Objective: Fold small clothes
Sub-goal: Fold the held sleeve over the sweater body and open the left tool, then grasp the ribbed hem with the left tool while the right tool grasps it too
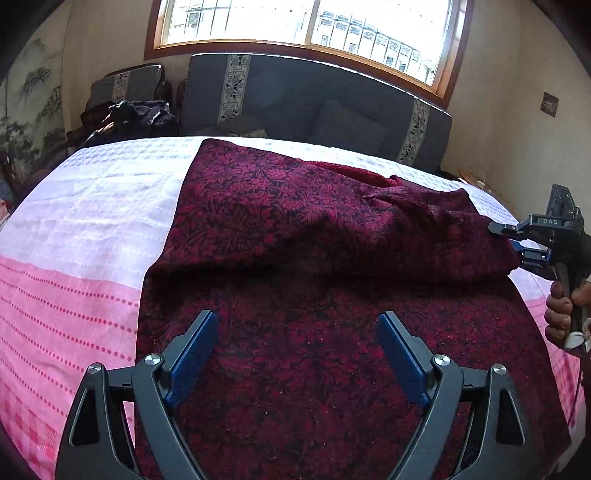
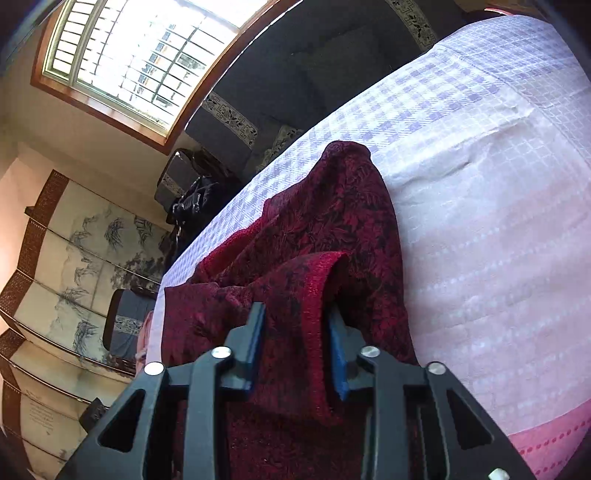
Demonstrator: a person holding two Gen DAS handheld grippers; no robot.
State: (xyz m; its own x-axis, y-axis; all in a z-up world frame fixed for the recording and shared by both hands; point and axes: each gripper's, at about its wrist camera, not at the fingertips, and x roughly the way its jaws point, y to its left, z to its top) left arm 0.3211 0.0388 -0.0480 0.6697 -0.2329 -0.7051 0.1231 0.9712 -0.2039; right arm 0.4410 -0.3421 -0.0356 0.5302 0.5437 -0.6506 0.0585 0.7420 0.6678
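Across the pink-and-white bed cover, our right tool clamps the red garment; our left tool hovers spread apart.

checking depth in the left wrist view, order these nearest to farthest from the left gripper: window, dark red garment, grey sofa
1. dark red garment, right under the open left gripper.
2. grey sofa, beyond the bed's far edge.
3. window, on the wall above the sofa.

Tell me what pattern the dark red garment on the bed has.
The dark red garment has a red floral or leafy print on black, clearest in the left wrist view.
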